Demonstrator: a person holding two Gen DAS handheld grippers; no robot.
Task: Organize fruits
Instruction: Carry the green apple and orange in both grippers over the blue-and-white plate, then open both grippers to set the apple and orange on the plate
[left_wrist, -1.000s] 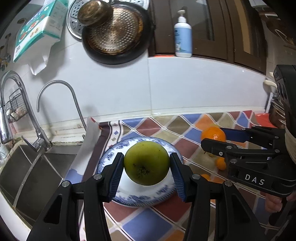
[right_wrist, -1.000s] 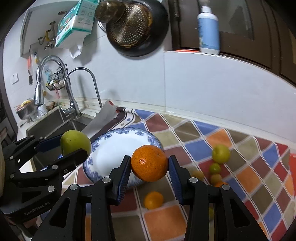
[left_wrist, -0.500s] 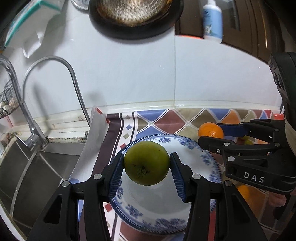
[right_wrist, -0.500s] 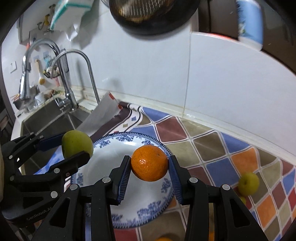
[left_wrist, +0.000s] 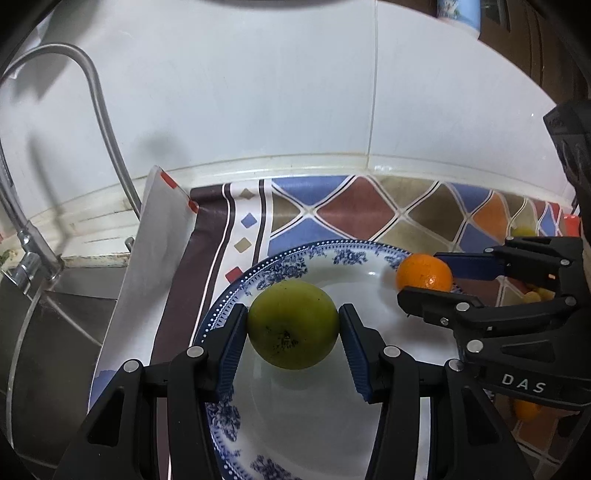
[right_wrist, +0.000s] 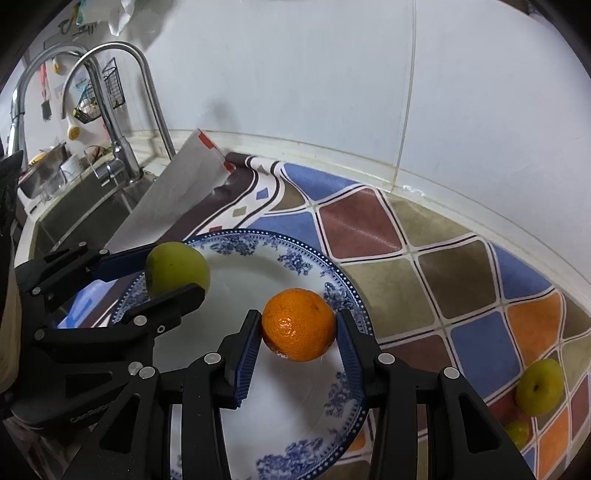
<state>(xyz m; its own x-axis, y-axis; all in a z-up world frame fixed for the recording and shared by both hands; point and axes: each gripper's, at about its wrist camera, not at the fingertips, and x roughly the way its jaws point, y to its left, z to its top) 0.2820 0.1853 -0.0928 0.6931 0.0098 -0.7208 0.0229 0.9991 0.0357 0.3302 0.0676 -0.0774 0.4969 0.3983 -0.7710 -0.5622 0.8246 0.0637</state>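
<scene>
The left tongs (left_wrist: 293, 334) pinched a green fruit (left_wrist: 293, 325) between their blue pads, one pad pressed against each side of it. The fruit hung over the left part of a blue-and-white plate (left_wrist: 295, 258), above the white centre; whether it touched the plate could not be told. The right tongs (right_wrist: 299, 334) gripped an orange (right_wrist: 299, 324) the same way, pads tight on both flanks, over the right half of the same plate near its rim. In the left wrist view the right tongs (left_wrist: 424, 278) reached in from the right edge with the orange (left_wrist: 424, 272) at their tips, well apart from the green fruit. In the right wrist view the left tongs (right_wrist: 173, 275) came in from the left, the green fruit (right_wrist: 176, 266) at the plate's far-left edge.

The plate (right_wrist: 295, 254) sat on a worktop covered with a cloth of coloured diamonds (right_wrist: 369, 225). A second green fruit (right_wrist: 540, 387) lay on the cloth to the right, well apart from the plate, with a smaller yellowish fruit (right_wrist: 517, 432) just beside it. A folded white sheet (left_wrist: 155, 258) leaned at the cloth's left border, beside a steel sink (left_wrist: 55, 332) with a curved tap (right_wrist: 122, 110). White wall tiles (left_wrist: 258, 92) rose behind the worktop.
</scene>
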